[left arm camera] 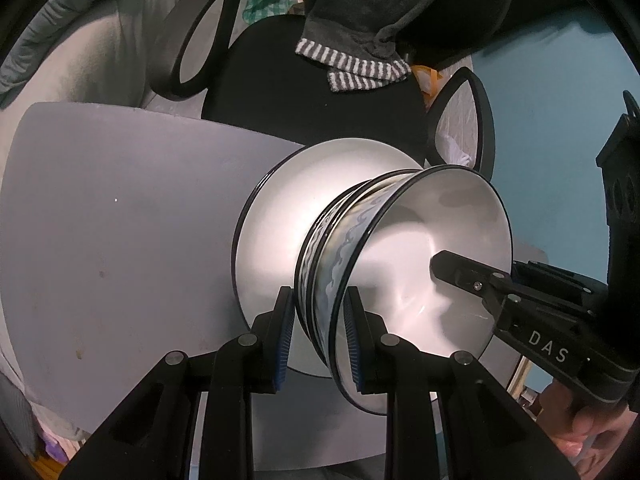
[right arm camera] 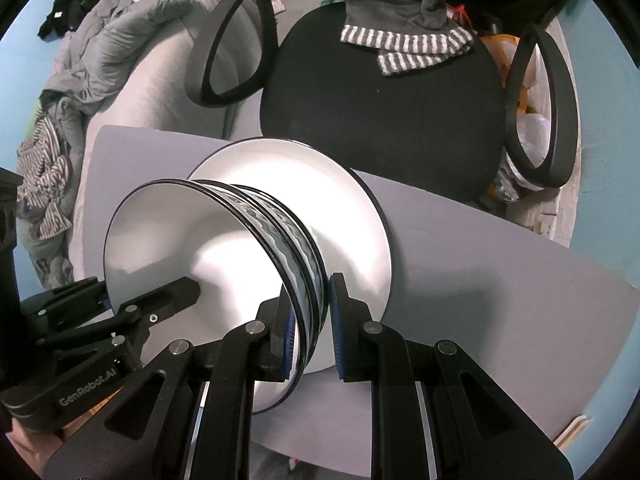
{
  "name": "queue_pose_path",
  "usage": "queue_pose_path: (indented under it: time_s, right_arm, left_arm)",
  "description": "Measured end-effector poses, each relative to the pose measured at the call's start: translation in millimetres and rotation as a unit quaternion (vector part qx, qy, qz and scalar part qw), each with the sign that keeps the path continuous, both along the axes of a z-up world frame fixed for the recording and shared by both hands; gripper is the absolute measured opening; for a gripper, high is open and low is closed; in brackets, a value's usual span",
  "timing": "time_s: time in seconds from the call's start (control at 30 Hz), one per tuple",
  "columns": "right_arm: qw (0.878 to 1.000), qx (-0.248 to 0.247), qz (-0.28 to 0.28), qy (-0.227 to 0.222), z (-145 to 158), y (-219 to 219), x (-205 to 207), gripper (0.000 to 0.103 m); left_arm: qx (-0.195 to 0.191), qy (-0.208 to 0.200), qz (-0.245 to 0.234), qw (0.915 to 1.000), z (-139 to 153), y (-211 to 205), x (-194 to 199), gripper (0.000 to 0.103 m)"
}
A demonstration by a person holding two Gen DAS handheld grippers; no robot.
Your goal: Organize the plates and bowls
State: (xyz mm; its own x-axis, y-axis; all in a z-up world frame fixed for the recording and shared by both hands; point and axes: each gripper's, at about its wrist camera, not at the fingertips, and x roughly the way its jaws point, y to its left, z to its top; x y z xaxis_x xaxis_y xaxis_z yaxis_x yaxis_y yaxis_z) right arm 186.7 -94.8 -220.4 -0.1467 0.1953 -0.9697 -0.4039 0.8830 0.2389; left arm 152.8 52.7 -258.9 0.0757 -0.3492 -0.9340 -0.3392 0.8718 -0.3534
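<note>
White bowls (left arm camera: pixel 400 264), nested, sit on the plate (left arm camera: pixel 272 216) on the grey worktop (left arm camera: pixel 120 220). Each hand-held gripper, left (left arm camera: pixel 318 340) and right (right arm camera: pixel 312 332), straddles the rim from opposite sides, apparently clamped. Judged step: lifting or settling the stack; the next move needs level, even hands.

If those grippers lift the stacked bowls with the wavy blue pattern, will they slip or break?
The stacked white bowls with a wavy blue band look glazed and shiny, so probably slippery and breakable if dropped. The left gripper and right gripper each clamp only the thin rims, so the stack might tilt. It sits on a white plate with a dark rim.
</note>
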Motion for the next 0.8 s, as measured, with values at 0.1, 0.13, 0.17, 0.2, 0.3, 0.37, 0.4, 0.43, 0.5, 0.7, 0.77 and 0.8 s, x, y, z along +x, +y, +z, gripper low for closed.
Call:
queue_pose_path:
  time_s: [0.1,0.13,0.17,0.2,0.3,0.37,0.4,0.43,0.5,0.7,0.77,0.8]
  right_arm:
    - [1.000,0.001,-0.003,-0.001,0.4,0.8,-0.8,0.018]
    - [1.000,0.001,-0.004,-0.001,0.3,1.0,-1.0,0.019]
    - [1.000,0.003,-0.006,0.000,0.4,0.4,-1.1,0.021]
    - [1.000,0.010,-0.008,0.003,0.7,0.2,-1.3,0.024]
    - [1.000,0.023,-0.007,-0.002,4.1,0.8,-2.5,0.038]
    - [1.000,0.008,-0.002,-0.020,7.6,2.0,-3.8,0.052]
    - [1.000,0.001,-0.001,-0.029,9.7,1.7,-4.3,0.055]
    - [0.999,-0.006,0.000,-0.041,13.6,1.1,-5.2,0.058]
    - [0.998,-0.017,0.001,-0.061,22.7,-0.6,-7.4,0.060]
    - [0.992,-0.027,-0.011,-0.125,59.8,-11.0,-13.9,0.067]
    - [0.989,-0.024,-0.016,-0.148,76.1,-16.2,-18.2,0.071]
    - [0.987,-0.025,-0.017,-0.159,83.6,-18.4,-20.5,0.071]
  left_arm:
    - [-0.006,-0.002,0.003,1.0000,0.1,1.6,-2.2,0.025]
    - [-0.014,-0.005,0.005,0.9999,0.1,2.5,-3.4,0.030]
    - [-0.022,-0.008,0.007,0.9997,-0.6,3.6,-3.5,0.033]
    - [-0.031,-0.011,0.010,0.9994,-0.1,5.0,-4.4,0.037]
    - [-0.028,-0.021,0.012,0.9993,5.2,7.4,-5.8,0.041]
    - [0.000,-0.030,0.004,0.9995,13.2,7.3,-6.5,0.048]
    - [0.009,-0.034,0.002,0.9994,16.3,7.5,-6.9,0.049]
    - [0.020,-0.040,0.001,0.9990,21.5,7.8,-7.9,0.050]
    - [0.038,-0.052,0.000,0.9980,30.9,9.2,-9.5,0.053]
    - [0.103,-0.102,0.008,0.9894,70.8,10.9,-23.0,0.065]
    - [0.121,-0.120,0.005,0.9854,85.7,10.1,-28.4,0.065]
    - [0.126,-0.132,0.004,0.9832,95.3,9.2,-32.6,0.065]
